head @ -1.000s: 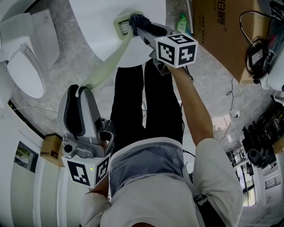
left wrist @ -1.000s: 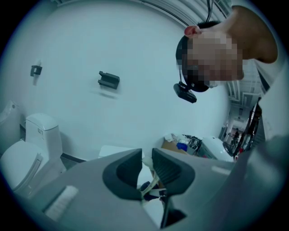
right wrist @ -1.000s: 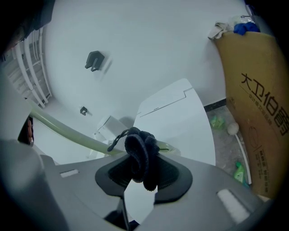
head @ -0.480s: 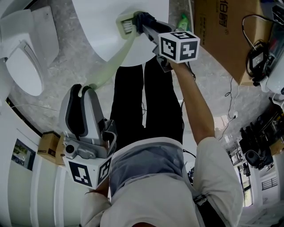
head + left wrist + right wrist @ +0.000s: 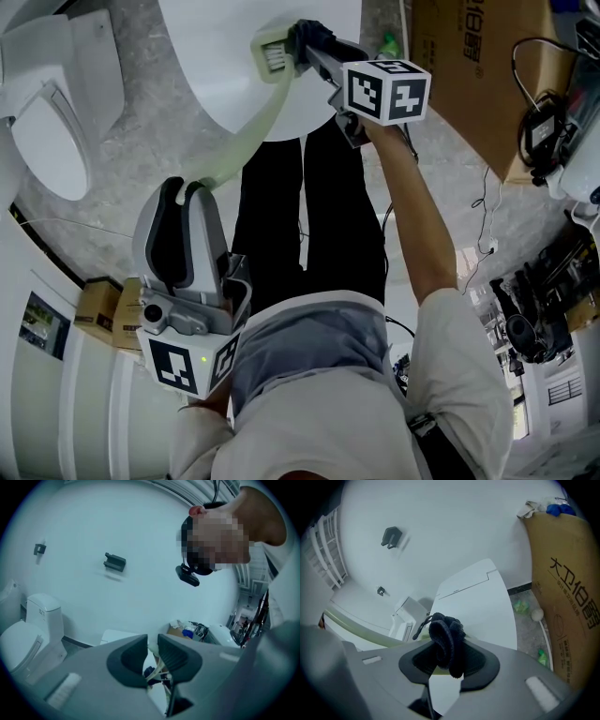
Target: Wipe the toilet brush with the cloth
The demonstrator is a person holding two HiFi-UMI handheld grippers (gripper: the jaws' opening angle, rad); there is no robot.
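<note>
While left gripper (image 5: 185,190) pinches the brush (image 5: 246,127) handle, right gripper (image 5: 304,49) is clamped on the cloth (image 5: 314,37), which sits at the brush head, probably touching. Brush spans between the two. Looks mid-wipe. Next: drag cloth along head and handle, both grips firm.

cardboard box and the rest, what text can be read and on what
"大卫伯爵": printed large on the side of the cardboard box, right gripper view; the last character is dim.
Smaller print under it, and the box's print in the head view: too blurred to read.
Nothing else is readable.
</note>
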